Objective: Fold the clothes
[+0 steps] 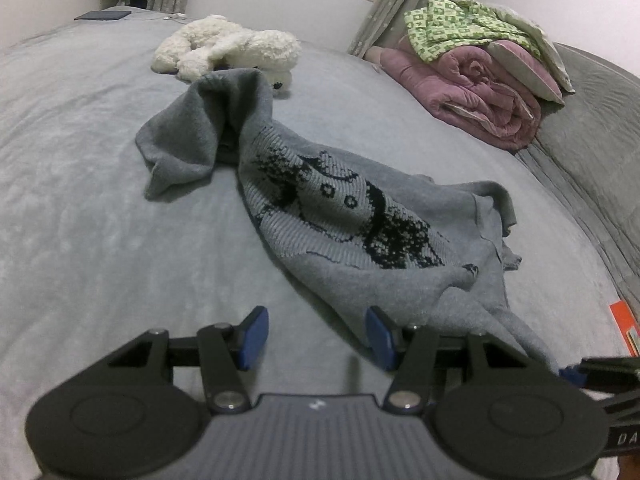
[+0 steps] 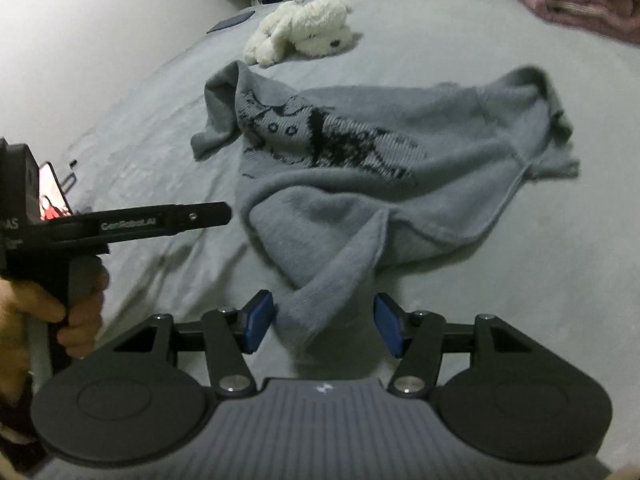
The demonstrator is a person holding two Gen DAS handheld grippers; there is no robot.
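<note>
A grey knit sweater (image 1: 340, 208) with a black pattern lies crumpled on the grey bed (image 1: 100, 200). My left gripper (image 1: 318, 336) is open over the sheet at the sweater's near hem. Its right pad sits right at the cloth edge, with nothing pinched. In the right wrist view the sweater (image 2: 380, 184) spreads ahead, and a raised fold of its near corner (image 2: 336, 280) lies between the jaws of my right gripper (image 2: 325, 323). That gripper is open, and the pads stand apart from the fold. The left gripper's fingers (image 2: 200, 216), held by a hand (image 2: 76, 300), show at the left.
A white plush toy (image 1: 228, 48) lies beyond the sweater. A rolled pink quilt (image 1: 472, 88) with a green checked cloth (image 1: 460, 24) on top sits at the back right. A dark flat object (image 1: 103, 15) lies at the far left, and an orange item (image 1: 624, 320) at the right edge.
</note>
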